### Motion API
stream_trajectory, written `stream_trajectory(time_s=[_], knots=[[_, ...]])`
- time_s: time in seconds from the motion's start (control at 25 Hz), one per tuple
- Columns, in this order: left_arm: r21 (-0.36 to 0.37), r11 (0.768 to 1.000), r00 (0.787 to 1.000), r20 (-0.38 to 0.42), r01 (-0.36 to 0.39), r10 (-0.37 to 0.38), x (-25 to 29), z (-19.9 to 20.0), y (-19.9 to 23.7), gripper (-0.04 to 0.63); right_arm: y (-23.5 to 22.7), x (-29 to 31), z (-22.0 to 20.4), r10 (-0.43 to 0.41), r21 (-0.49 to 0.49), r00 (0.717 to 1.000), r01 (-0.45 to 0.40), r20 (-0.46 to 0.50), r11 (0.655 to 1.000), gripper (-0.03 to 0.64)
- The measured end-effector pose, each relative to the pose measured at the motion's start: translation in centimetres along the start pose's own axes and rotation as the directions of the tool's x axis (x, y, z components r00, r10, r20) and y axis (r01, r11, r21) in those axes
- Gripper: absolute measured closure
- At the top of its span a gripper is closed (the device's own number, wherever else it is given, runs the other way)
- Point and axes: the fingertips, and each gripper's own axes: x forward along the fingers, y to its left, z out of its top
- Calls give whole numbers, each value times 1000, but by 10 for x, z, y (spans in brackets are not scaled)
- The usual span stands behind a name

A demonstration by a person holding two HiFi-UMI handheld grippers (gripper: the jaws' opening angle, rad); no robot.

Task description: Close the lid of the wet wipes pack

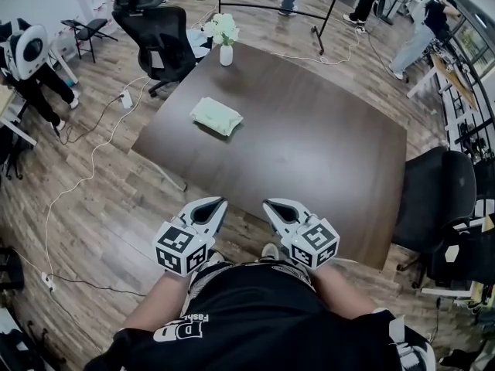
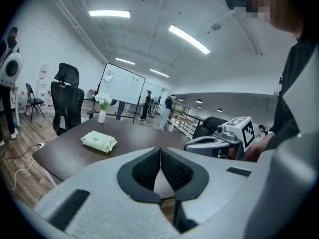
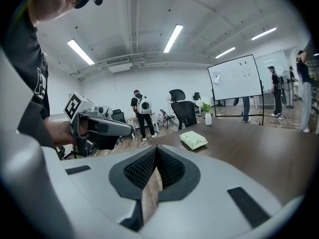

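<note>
Ahead, pillowy wipes pack (image 1: 216, 116) lies on dark table (image 1: 309, 153); left claw (image 1: 220, 202) and right claw (image 1: 267, 202) pressed together.

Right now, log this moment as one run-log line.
left gripper: shut, empty | right gripper: shut, empty | wet wipes pack: on table, far side, neither gripper near

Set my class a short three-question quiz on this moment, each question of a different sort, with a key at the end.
1. True or false: the left tool and the right tool are both shut and empty.
2. Where is the wet wipes pack? A gripped by the left tool; B gripped by the right tool; C lying on the table, touching neither tool.
3. Fill in: beyond the pack, near the table's far corner, stands a white ____ with flowers.
Key: 1 true; 2 C; 3 vase.
</note>
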Motion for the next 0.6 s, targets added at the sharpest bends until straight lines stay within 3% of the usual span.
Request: stream_trajectory(time_s=[0.6], knots=[[-4, 999, 999, -7, -40, 40, 18, -3, -16, 575, -14, -10, -8, 50, -2, 999, -50, -13, 999, 612]])
